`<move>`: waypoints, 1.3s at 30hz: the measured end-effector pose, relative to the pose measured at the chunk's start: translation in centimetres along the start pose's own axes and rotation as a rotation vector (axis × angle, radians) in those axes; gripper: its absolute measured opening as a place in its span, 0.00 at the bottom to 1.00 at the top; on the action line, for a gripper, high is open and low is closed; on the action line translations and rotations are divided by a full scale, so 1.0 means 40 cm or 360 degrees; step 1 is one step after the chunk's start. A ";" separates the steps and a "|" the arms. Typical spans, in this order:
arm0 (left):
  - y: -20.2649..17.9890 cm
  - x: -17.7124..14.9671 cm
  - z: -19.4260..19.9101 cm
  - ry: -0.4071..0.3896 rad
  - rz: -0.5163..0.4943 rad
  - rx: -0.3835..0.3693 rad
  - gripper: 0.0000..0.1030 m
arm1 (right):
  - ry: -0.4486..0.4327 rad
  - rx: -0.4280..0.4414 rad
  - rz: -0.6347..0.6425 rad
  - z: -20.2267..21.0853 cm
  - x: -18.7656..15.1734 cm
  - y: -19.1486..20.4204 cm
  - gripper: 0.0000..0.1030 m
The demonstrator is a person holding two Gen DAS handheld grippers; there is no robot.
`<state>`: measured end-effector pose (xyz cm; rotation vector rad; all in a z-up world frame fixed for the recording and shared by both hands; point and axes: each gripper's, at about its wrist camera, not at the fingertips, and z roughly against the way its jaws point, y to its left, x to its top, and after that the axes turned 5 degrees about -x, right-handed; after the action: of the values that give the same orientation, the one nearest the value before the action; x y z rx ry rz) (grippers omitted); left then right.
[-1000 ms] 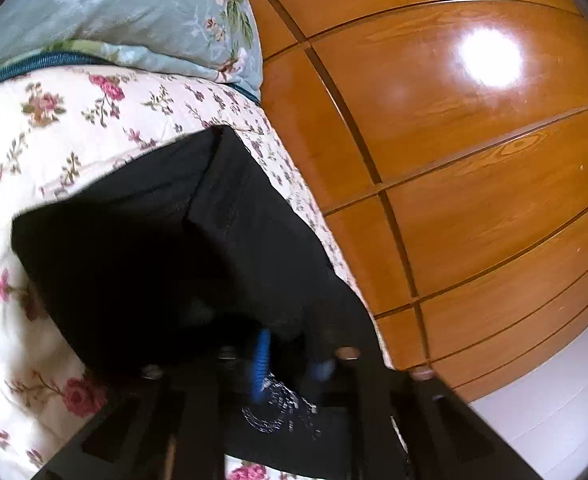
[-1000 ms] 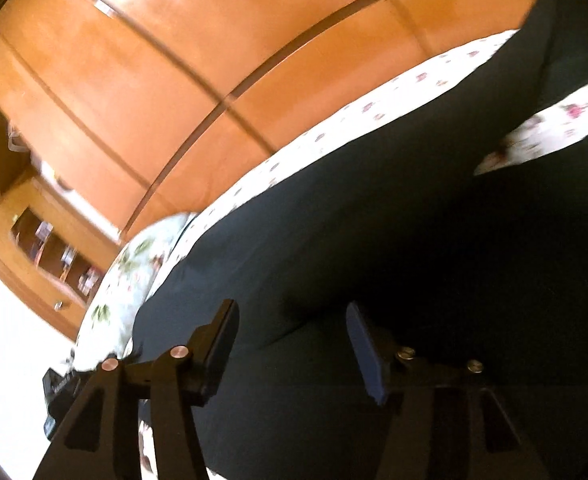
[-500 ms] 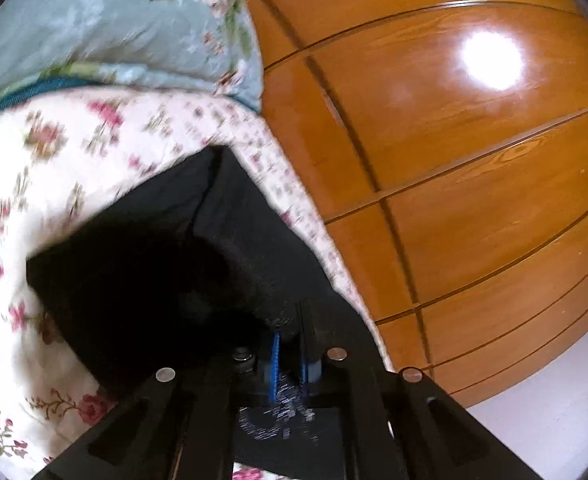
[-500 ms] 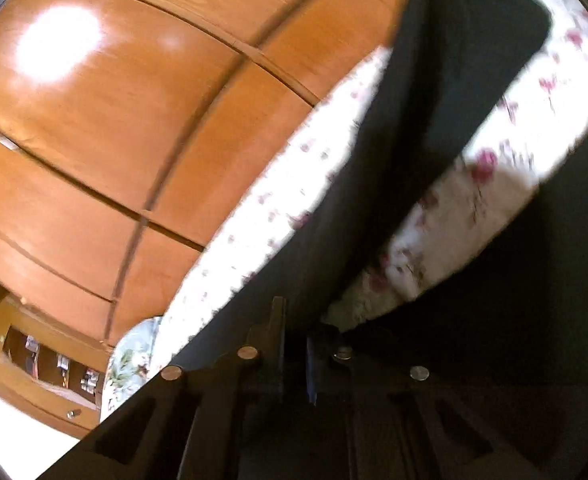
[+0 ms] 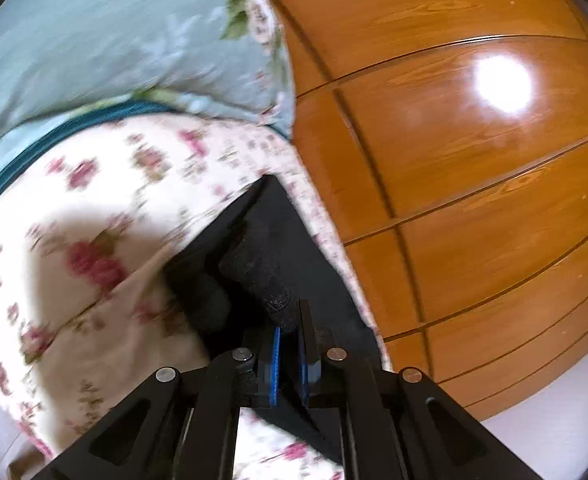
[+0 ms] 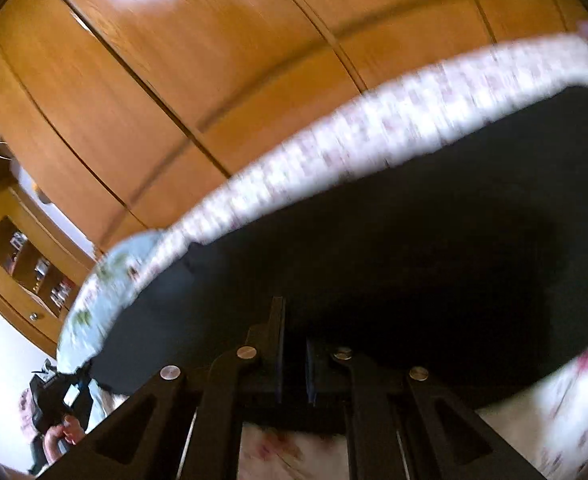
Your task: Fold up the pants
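The black pants [image 5: 269, 248] lie on a floral bedspread [image 5: 93, 240]. My left gripper [image 5: 289, 320] is shut on a bunched, lifted edge of the pants, with dark cloth pinched between the blue pads. In the right wrist view the pants [image 6: 414, 240] spread wide and dark in front of the fingers. My right gripper [image 6: 294, 320] is shut on the pants cloth, its jaws nearly together. At the lower left of that view a hand holds the left gripper [image 6: 53, 396] at the far end of the pants. Both views are blurred by motion.
A pale blue floral pillow [image 5: 113, 40] lies at the head of the bed. A glossy wooden wardrobe [image 5: 454, 160] runs along the bed's far side. A low wooden cabinet with shelves [image 6: 25, 256] stands beyond the pillow. The bed's far edge [image 6: 374, 132] is close behind the pants.
My right gripper went from open to shut on the pants cloth, and its view swung across the bed. The left gripper has pulled its bunch of cloth along, uncovering more bedspread on the left.
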<state>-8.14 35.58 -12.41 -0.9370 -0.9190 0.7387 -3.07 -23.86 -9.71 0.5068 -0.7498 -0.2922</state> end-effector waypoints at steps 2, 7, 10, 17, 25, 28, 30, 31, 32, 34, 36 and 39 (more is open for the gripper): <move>0.015 -0.014 0.001 0.0010 0.0029 -0.0007 0.06 | 0.0059 -0.0009 -0.0074 -0.042 -0.018 -0.034 0.08; 0.009 -0.030 0.001 0.0001 0.0021 -0.0067 0.36 | 0.0041 0.0058 -0.0095 -0.038 0.010 -0.041 0.13; 0.001 -0.030 -0.008 -0.0020 0.0012 -0.0028 0.37 | 0.0037 0.0089 -0.0140 -0.042 0.010 -0.043 0.26; -0.014 0.003 -0.049 0.0036 -0.0052 0.0132 0.06 | -0.0024 0.0017 -0.0217 -0.031 0.053 -0.064 0.11; -0.013 0.026 -0.014 -0.0002 -0.0107 0.0187 0.06 | -0.0079 0.0047 -0.0048 0.033 0.045 -0.005 0.11; 0.018 0.009 -0.030 0.0020 -0.0118 0.0256 0.07 | -0.0006 -0.0046 -0.0041 -0.001 0.015 -0.027 0.11; 0.014 -0.004 -0.023 -0.0031 -0.0145 0.0261 0.11 | 0.0016 -0.0020 -0.0100 -0.024 -0.005 -0.054 0.09; 0.010 -0.007 -0.020 -0.0036 -0.0155 0.0270 0.15 | -0.0001 -0.0007 -0.0105 -0.024 -0.005 -0.060 0.09; 0.000 -0.010 -0.017 -0.0034 -0.0174 0.0286 0.20 | -0.0003 -0.0002 -0.0102 -0.022 -0.005 -0.060 0.09; -0.023 -0.012 -0.008 -0.0040 -0.0204 0.0328 0.23 | -0.0001 -0.0004 -0.0092 -0.021 -0.004 -0.056 0.10; -0.067 -0.015 0.024 -0.0170 -0.0272 0.0404 0.23 | -0.0001 0.0021 -0.0108 -0.019 -0.004 -0.063 0.12; -0.144 -0.018 0.067 -0.0387 -0.0389 0.0450 0.24 | 0.0008 0.0057 -0.0146 -0.018 0.007 -0.073 0.14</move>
<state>-10.05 33.51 -6.70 -0.4822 -1.0872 0.7580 -2.58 -26.20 -11.53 0.5768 -0.7294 -0.3635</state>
